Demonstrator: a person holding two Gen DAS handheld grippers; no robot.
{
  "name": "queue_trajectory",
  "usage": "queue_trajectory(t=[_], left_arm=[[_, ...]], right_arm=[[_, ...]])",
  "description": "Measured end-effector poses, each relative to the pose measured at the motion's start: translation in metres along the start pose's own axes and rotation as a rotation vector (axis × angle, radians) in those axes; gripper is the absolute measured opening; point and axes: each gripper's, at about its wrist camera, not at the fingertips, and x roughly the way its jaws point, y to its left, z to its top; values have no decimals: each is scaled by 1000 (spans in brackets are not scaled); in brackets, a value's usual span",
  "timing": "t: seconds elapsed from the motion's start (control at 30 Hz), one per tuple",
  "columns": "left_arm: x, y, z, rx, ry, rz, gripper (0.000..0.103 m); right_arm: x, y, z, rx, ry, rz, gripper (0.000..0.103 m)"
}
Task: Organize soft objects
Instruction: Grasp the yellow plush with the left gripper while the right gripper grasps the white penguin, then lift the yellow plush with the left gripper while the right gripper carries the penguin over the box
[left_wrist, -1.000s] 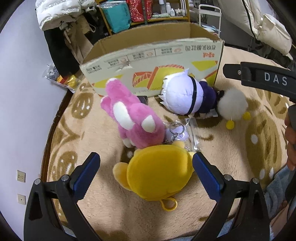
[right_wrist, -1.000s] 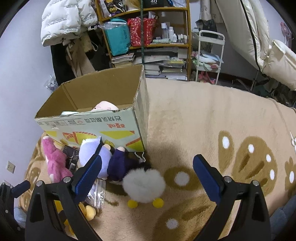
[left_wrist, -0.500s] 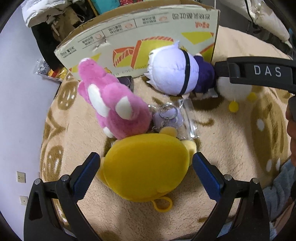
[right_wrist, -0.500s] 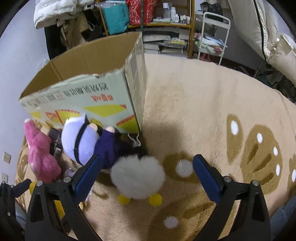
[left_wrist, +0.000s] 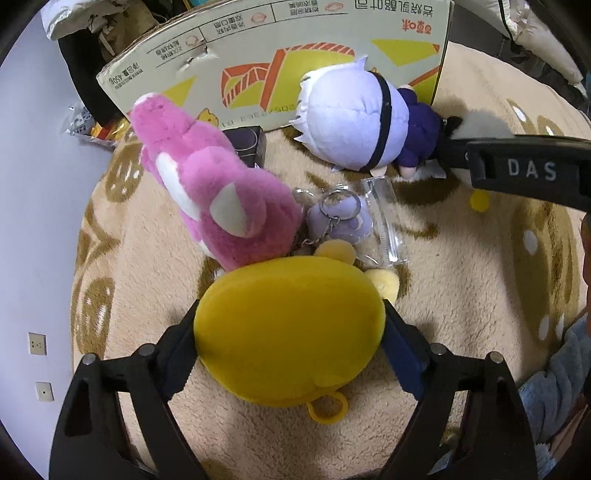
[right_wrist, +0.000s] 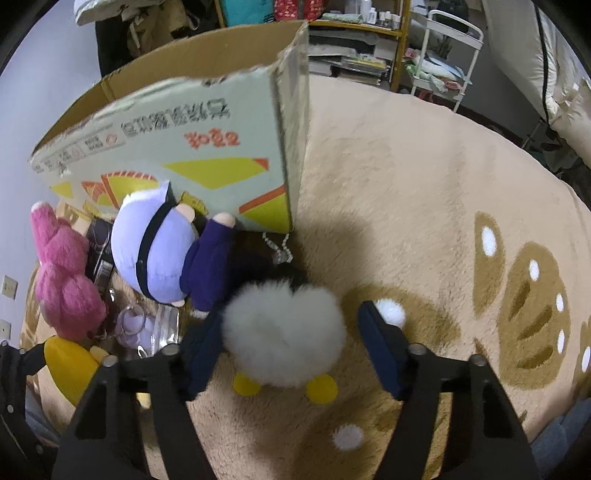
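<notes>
Both grippers' fingers (left_wrist: 400, 350) lower — narrower

Yellow plush (left_wrist: 288, 328), pink plush (left_wrist: 218, 195), white fluffy toy (right_wrist: 284, 332), tan rug (right_wrist: 424, 192) w/ brown prints.

left wrist: steep, close on rug (left_wrist: 461, 295) | right wrist: likewise | shared: cardboard box (left_wrist: 295, 55)

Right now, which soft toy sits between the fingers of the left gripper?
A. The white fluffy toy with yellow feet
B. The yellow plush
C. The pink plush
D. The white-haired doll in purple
B. In the left wrist view the yellow plush fills the gap of the left gripper, whose jaws are closing on its sides; the pink plush and the white-haired doll lie farther off on the rug.
</notes>
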Motion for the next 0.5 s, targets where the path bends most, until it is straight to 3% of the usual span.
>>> queue_trajectory(t=[0.2, 0.33, 0.5], left_arm=[[-1, 2, 1, -6, 5, -13, 85], [-2, 4, 0, -7, 5, -28, 85], [-12, 6, -3, -27, -4, -62, 84]], right_arm=[[7, 1, -3, 13, 38, 23, 45], [9, -4, -1, 23, 47, 34, 39], [9, -8, 2, 11, 43, 40, 38]])
